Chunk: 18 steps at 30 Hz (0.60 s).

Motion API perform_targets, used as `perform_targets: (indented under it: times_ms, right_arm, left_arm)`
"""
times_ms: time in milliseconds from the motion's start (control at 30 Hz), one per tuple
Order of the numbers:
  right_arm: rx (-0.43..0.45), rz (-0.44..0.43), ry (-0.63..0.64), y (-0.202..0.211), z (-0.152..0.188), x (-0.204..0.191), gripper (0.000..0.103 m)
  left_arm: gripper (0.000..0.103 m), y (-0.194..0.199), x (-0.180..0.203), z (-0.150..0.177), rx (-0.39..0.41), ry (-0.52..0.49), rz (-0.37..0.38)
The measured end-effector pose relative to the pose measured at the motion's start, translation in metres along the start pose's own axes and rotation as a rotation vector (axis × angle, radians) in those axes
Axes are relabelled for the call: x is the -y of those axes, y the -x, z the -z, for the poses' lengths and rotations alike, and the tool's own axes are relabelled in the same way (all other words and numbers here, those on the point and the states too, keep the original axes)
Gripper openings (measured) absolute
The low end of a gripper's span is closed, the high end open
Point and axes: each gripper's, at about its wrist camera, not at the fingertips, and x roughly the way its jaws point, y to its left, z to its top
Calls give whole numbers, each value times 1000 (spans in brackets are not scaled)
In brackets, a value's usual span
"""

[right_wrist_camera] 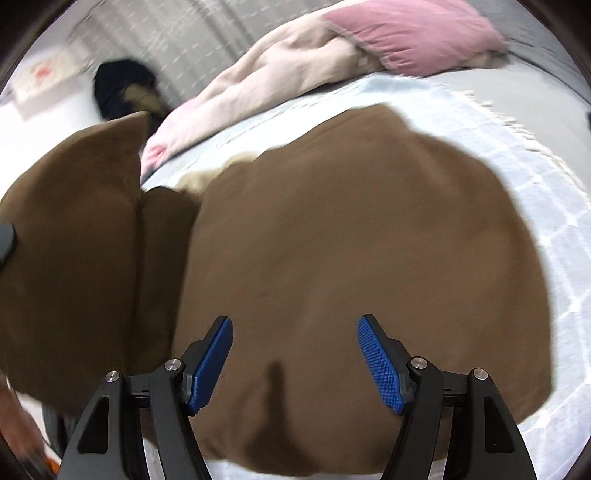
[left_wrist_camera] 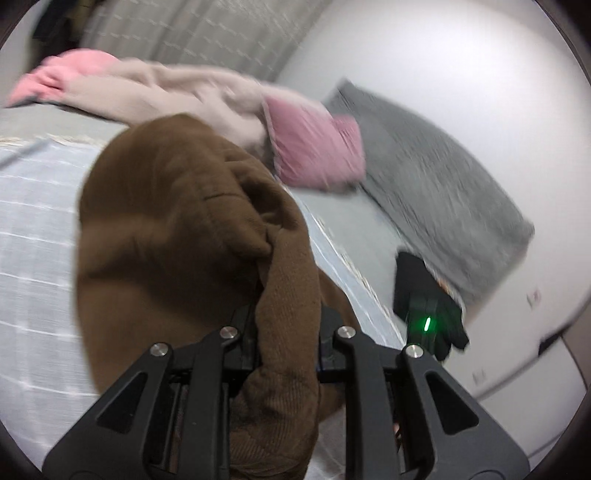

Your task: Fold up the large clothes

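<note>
**Left gripper clamped on the brown garment, right gripper wide open above it**

The left gripper [left_wrist_camera: 288,332] has its jaws drawn in on a thick fold of the brown garment [left_wrist_camera: 177,229]; the cloth bunches up between the black arms and covers the pads completely, so the contact itself cannot be seen. From that grip the fabric rises ahead of the tool in a rounded, lifted hump, and a ribbed edge hangs down towards the camera, cut off at the bottom of the view.

The right gripper [right_wrist_camera: 295,362] stands with its jaws well apart, the blue ribbed pads [right_wrist_camera: 380,365] bare and nothing between them. Just ahead of and under it the same brown garment [right_wrist_camera: 332,240] lies spread broadly over the pale blue checked blanket [right_wrist_camera: 524,206]. To its left a raised flap of the brown cloth stands up and hides what lies behind it. Whether the fingertips touch the fabric cannot be told.

Beyond the garment, further from both tools, a beige and pink heap of clothing [right_wrist_camera: 280,70] lies blurred across the bed, with a pink pillow [right_wrist_camera: 413,33] at its end. In the left view a grey pillow [left_wrist_camera: 436,173] leans against the white wall to the right, smeared by motion. Just right of the left gripper a dark gloved shape with a green light [left_wrist_camera: 426,325] shows, partly cut off. A dark object [right_wrist_camera: 122,88] far left in the right view is too blurred to name.
</note>
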Motion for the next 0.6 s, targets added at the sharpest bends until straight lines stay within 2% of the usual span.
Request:
perform_targets:
  times_ms: [133, 200, 233, 300, 400, 467, 567, 600]
  right_arm:
    - [48, -3, -140, 16, -10, 40, 71]
    - [63, -43, -228, 24, -11, 61, 71]
    - [68, -61, -260, 26, -11, 68, 71]
    - [78, -119, -334, 30, -10, 83, 71]
    - [68, -224, -385, 31, -8, 91, 71]
    - [59, -292, -391, 31, -6, 90, 71]
    - [30, -366, -378, 25, -6, 78, 73]
    - [8, -388, -372, 25, -6, 76, 76]
  left_arm:
    - [29, -66, 5, 37, -198, 12, 109]
    - [29, -94, -6, 62, -292, 77, 158]
    - [29, -103, -14, 73, -306, 105, 172]
    - [30, -100, -16, 81, -269, 84, 193]
    - [40, -75, -6, 77, -254, 34, 233]
    - [50, -57, -2, 78, -249, -3, 257]
    - [56, -24, 0, 84, -229, -86, 273]
    - [58, -14, 1, 87, -233, -103, 294]
